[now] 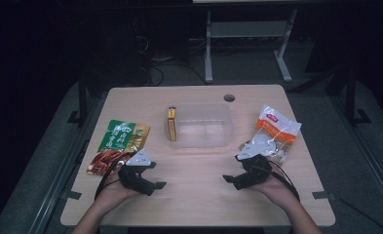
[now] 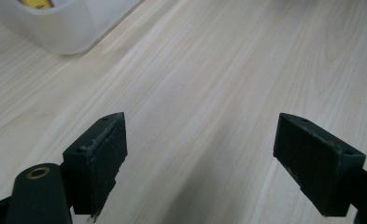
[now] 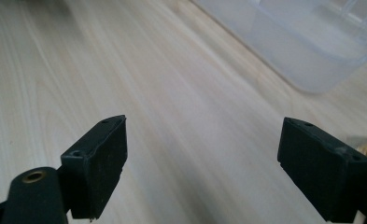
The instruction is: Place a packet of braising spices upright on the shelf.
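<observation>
Both hand-held black grippers, left gripper (image 1: pixel 152 175) and right gripper (image 1: pixel 234 168), hover spread-jawed, empty, before the clear plastic tub (image 1: pixel 199 139); the high view adds its yellow box (image 1: pixel 171 124) and flanking snack packets (image 1: pixel 118 146).

Light wood bench (image 1: pixel 199 195) with a round hole (image 1: pixel 229 97) near the far edge. A clear plastic tub (image 1: pixel 201 127) sits in the middle, a green and red snack bag (image 1: pixel 118 144) lies off to the left, and an orange and white bag (image 1: pixel 276 130) lies on the right.
</observation>
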`<state>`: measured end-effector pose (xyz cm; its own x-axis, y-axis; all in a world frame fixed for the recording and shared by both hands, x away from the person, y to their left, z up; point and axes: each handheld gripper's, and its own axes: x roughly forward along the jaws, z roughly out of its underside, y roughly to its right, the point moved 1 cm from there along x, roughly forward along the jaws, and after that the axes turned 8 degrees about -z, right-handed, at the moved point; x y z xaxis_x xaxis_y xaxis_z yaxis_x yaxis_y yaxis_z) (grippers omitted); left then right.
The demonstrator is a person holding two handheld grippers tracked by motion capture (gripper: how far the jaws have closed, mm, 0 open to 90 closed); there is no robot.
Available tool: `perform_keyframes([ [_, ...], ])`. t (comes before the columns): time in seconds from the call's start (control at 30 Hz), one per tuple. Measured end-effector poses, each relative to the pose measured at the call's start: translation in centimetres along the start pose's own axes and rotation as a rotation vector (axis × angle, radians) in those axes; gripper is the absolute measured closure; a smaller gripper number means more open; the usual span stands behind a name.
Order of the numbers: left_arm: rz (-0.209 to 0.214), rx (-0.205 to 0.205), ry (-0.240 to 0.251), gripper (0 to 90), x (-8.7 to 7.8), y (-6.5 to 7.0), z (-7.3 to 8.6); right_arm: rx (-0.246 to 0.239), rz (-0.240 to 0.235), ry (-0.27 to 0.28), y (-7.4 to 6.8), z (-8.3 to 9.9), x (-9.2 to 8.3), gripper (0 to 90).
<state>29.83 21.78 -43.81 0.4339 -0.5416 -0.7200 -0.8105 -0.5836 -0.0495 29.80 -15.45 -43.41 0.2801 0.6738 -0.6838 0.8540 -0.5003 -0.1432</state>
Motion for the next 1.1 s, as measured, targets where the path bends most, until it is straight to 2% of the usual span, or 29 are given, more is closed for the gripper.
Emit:
perform_keyframes([
  [0.07,-0.018,-0.026,0.009,17.0,-0.3,-0.3,0.2,0.000,0.004,0.002,-0.1,0.6,-0.2,15.6],
  [0.27,-0.081,-0.062,0.018,17.0,-1.4,-2.0,0.7,0.035,-0.002,0.013,-0.6,2.2,-0.8,15.7],
  [0.3,-0.089,-0.081,0.017,17.0,-1.5,-2.2,0.8,0.038,-0.001,0.010,-0.7,2.4,-0.9,15.7],
  [0.33,-0.097,-0.079,0.014,17.0,-1.6,-2.5,0.9,0.039,-0.002,0.006,-0.8,2.6,-0.9,15.7],
  [0.47,-0.130,-0.105,0.012,17.0,-2.1,-3.4,1.2,0.030,-0.006,0.006,-0.8,2.6,-0.8,15.7],
  [0.53,-0.175,-0.137,0.015,17.0,-2.6,-4.5,1.7,0.028,-0.010,0.008,-0.7,2.6,-0.6,15.7],
  [0.63,-0.218,-0.156,0.009,17.0,-3.0,-5.6,2.1,0.024,-0.011,-0.007,-0.6,2.7,-0.5,15.7],
  [0.67,-0.218,-0.156,0.009,17.0,-3.0,-5.6,2.1,0.026,-0.011,-0.008,-0.6,2.7,-0.4,15.7],
  [0.7,-0.245,-0.184,0.001,17.0,-3.2,-6.3,2.6,0.028,-0.011,-0.006,-0.6,2.7,-0.4,15.7],
  [0.77,-0.265,-0.209,0.007,17.0,-3.2,-6.8,2.8,0.027,-0.010,-0.007,-0.6,2.7,-0.4,15.7],
  [1.1,-0.367,-0.308,-0.013,17.0,-3.9,-9.4,4.5,0.017,-0.006,-0.010,-0.5,2.7,-0.2,15.6],
])
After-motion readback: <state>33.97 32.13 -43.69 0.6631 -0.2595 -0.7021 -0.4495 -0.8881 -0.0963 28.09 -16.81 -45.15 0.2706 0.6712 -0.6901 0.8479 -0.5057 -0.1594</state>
